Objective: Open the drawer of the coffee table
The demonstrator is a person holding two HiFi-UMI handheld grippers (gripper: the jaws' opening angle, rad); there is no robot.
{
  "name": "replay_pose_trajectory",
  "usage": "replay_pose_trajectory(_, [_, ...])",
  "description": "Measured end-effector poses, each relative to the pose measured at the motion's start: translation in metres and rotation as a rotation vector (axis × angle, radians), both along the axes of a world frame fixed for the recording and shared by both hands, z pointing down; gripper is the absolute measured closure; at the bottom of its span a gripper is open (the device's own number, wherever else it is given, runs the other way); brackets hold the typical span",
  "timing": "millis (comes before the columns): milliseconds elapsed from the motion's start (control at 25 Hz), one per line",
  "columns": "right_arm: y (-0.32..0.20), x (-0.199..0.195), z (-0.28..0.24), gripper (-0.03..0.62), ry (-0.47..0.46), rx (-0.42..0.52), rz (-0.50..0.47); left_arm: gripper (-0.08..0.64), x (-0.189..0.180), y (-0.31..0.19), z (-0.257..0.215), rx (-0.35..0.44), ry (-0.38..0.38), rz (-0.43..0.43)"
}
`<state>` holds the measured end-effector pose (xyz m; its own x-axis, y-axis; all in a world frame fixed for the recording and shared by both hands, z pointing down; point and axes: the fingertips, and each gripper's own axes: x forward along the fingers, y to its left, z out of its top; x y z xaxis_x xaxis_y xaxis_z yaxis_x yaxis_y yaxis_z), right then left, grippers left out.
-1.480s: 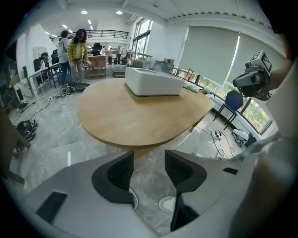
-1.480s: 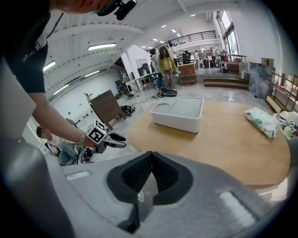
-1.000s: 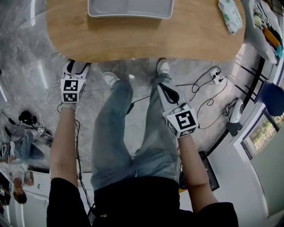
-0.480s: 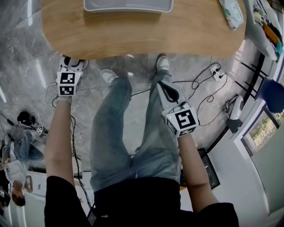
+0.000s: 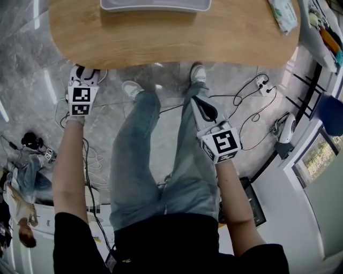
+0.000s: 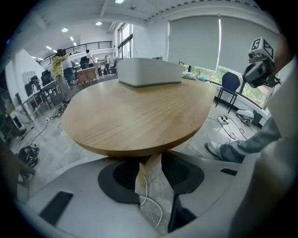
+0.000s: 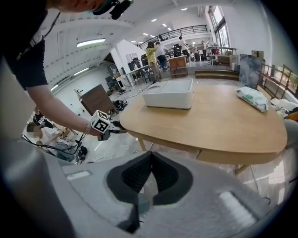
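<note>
Drawer: hidden beneath the coffee table point(image 5: 171, 40) top in the head view.
Coffee table: far side was cut off by the head view's top edge.
White tray point(image 5: 155, 6): only its near rim showed.
Wipes pack point(image 5: 283, 15): upper end was cut off.
Left gripper point(image 5: 84, 71): jaws had just been closing, nothing gripped between them. Tips sat at the table's rim, contact untellable.
Background people point(image 6: 59, 58): too small to tell apart.

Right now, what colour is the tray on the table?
The tray is white; it shows best in the right gripper view.

white tray point(image 5: 155, 5) | wipes pack point(image 5: 282, 13) | power strip point(image 5: 261, 85) | blue chair point(image 5: 329, 115)
</note>
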<state>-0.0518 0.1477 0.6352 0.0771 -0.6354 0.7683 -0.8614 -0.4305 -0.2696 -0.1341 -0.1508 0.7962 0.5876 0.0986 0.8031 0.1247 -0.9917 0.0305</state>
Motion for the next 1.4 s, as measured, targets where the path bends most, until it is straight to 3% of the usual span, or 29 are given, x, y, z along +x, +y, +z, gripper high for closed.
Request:
replay_pose_trajectory(1040, [-0.002,0.0,0.005,0.594,-0.004,-0.016,-0.024,0.448,-0.005,0.001,0.001,-0.04,0.006,0.282])
replay_pose_trajectory(1240, [0.002,-0.001,0.008,0.594,0.0,-0.025,-0.04,0.451,-0.009,0.001,0.0,-0.091,-0.003,0.384])
replay_pose_trajectory(1400, [0.001,-0.002,0.011,0.594,-0.001,-0.03,-0.043,0.446,-0.012,-0.003,0.006,-0.068,-0.04,0.484])
